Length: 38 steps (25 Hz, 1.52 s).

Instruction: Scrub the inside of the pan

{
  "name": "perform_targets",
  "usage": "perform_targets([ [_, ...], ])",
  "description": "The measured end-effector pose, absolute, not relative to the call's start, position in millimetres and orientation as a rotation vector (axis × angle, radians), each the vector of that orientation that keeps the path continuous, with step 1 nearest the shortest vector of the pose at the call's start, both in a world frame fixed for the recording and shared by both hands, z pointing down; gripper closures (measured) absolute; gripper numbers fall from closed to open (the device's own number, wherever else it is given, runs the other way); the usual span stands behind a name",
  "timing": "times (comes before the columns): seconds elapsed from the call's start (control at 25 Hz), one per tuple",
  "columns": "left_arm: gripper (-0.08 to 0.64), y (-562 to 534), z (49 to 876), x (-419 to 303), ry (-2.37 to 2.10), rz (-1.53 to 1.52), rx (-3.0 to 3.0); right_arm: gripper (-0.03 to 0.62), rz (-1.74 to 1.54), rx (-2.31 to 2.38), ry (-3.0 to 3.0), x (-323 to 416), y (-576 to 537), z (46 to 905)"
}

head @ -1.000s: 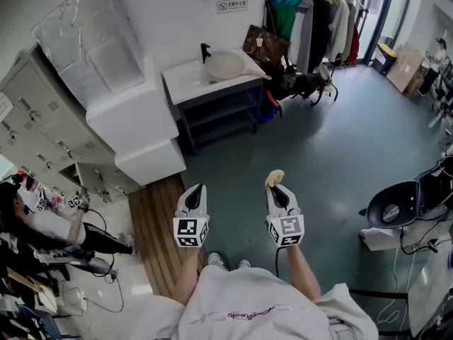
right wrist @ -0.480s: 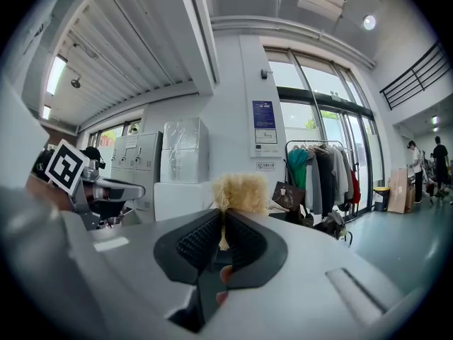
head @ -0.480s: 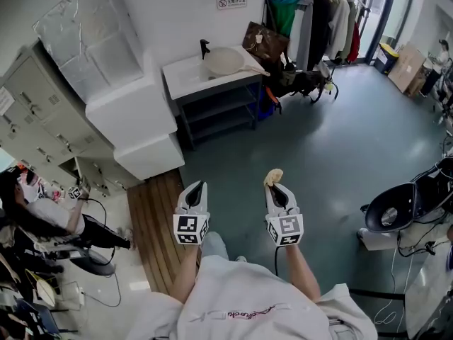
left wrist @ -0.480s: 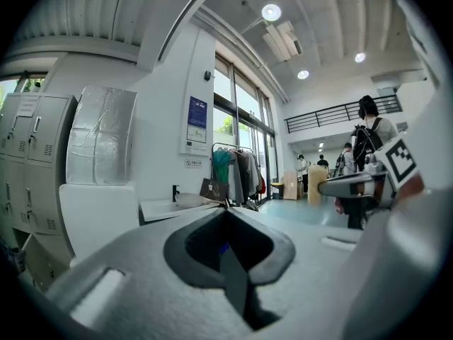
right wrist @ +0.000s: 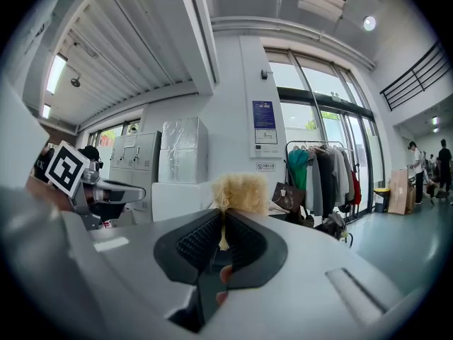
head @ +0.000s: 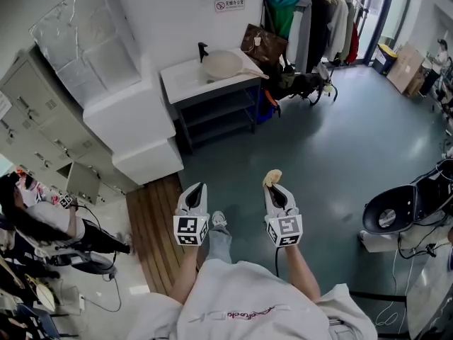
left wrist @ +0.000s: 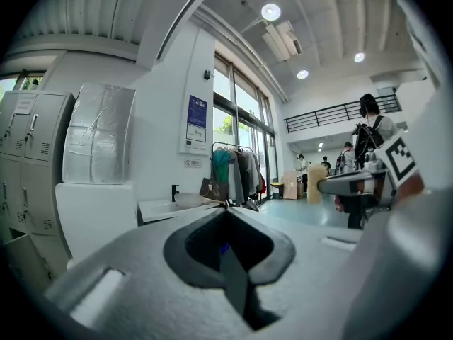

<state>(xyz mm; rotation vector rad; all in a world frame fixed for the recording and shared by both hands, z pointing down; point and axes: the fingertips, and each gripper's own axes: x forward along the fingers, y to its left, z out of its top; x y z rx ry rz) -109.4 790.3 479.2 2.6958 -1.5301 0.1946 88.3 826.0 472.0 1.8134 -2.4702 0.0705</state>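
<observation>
The pale round pan (head: 223, 64) lies on a white sink counter (head: 185, 81) by the far wall, beside a black tap; in the left gripper view the pan (left wrist: 187, 200) shows small and far off. My left gripper (head: 197, 189) is held at waist height, shut with nothing between its jaws, well short of the counter. In its own view the left gripper (left wrist: 226, 212) points at the counter. My right gripper (head: 273, 187) is level with it, shut on a yellowish fibrous scrubber (head: 272, 178). The scrubber (right wrist: 241, 192) sticks out past the right gripper (right wrist: 221, 217) tips.
A clothes rack (head: 318, 9) and a brown bag (head: 264, 44) stand right of the counter. White stepped blocks (head: 138, 129), grey lockers (head: 39, 126) and a wooden platform (head: 152, 225) lie to the left. A black scooter (head: 396, 204) is at right. A person (head: 42, 214) sits at far left.
The person carrying the grippers has stepped forward; a foot now shows below the grippers. Both grippers keep the same pose and the scrubber stays gripped.
</observation>
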Motion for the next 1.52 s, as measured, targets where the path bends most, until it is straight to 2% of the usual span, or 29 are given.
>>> perform_targets([
  [0.6, 0.560, 694.0, 499.9, -109.6, -1.509, 0.177, 2.693, 0.568, 0.085, 1.817, -2.437, 85.6, 736.8, 493.1],
  [1.52, 0.560, 449.8, 481.6, -107.6, -1.456, 0.149, 2.706, 0.568, 0.058, 1.814, -2.409, 75.9, 491.8, 467.9],
])
